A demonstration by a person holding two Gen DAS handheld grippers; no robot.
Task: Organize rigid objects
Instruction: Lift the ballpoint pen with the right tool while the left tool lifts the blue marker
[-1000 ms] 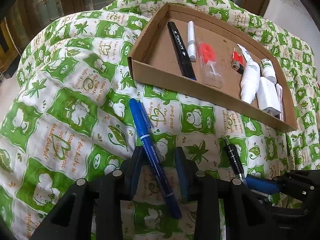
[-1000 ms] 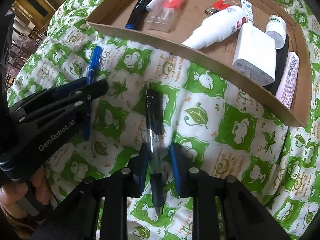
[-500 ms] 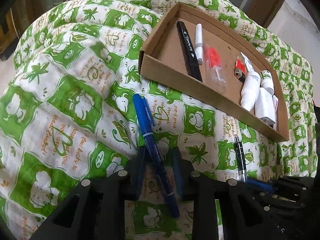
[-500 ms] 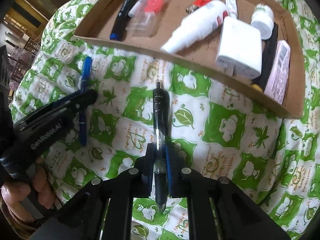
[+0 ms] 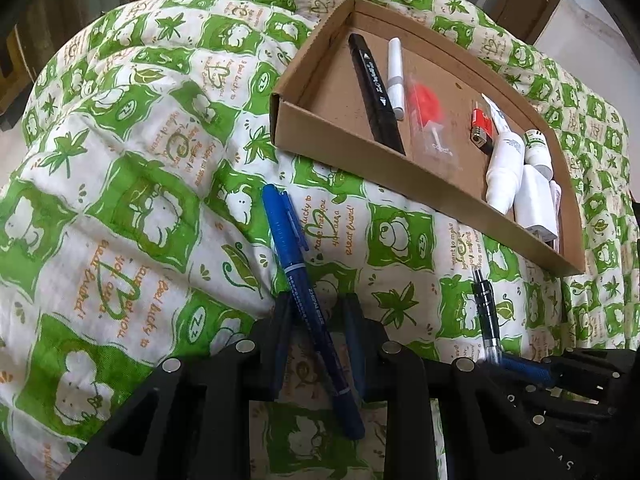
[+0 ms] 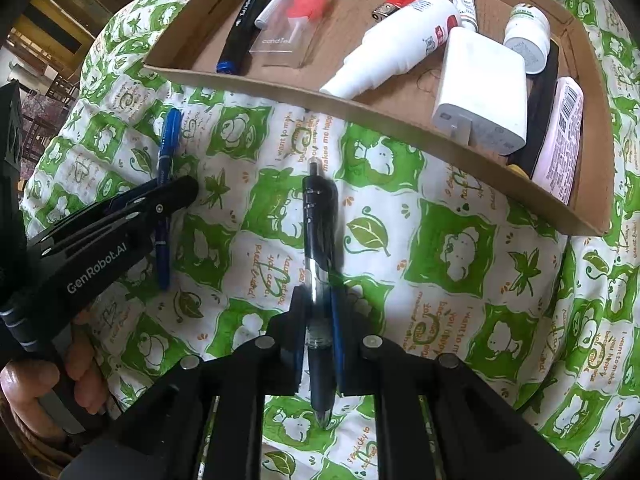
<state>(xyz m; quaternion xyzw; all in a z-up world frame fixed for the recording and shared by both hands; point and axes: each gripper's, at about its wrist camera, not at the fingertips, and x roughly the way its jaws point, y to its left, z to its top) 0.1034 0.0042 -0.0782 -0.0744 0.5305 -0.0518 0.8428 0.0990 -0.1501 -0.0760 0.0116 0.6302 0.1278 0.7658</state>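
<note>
While the right gripper (image 6: 316,312) is clamping its jaws tight on the clear barrel of the black pen (image 6: 318,240), which is lying over the green-and-white cloth (image 6: 460,280), the left gripper (image 5: 318,320) is closing around the blue pen (image 5: 308,292), its jaws straddling the slanted barrel with a gap showing on the right side. Both pens are sitting on the cloth just in front of the cardboard tray (image 5: 276,120), which is holding a black marker (image 5: 374,92), a lighter (image 5: 480,126) and white bottles.
</note>
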